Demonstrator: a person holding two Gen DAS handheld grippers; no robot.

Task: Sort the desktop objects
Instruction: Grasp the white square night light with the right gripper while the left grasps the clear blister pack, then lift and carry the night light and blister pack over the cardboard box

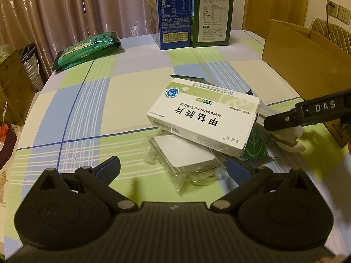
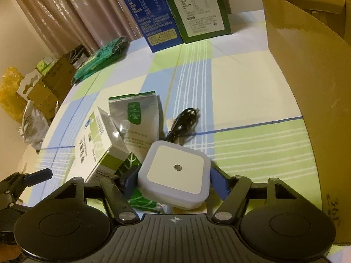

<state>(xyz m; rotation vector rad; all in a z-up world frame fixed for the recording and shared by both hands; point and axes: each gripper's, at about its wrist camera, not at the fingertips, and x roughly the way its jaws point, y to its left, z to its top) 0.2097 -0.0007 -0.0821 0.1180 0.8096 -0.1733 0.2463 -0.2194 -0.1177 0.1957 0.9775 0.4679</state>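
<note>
Closing in from both sides of the pile on the checked table. The right gripper has the white square night light between its jaws, a blue pad at each side of it; whether they already press on it I cannot tell. Left of the light lies the white medicine box, propped over a flat wrapped pack. The left gripper hangs at the near side of that pack, jaws wide apart, touching nothing. A black cable lies just beyond the light, a cardboard box at the right.
</note>
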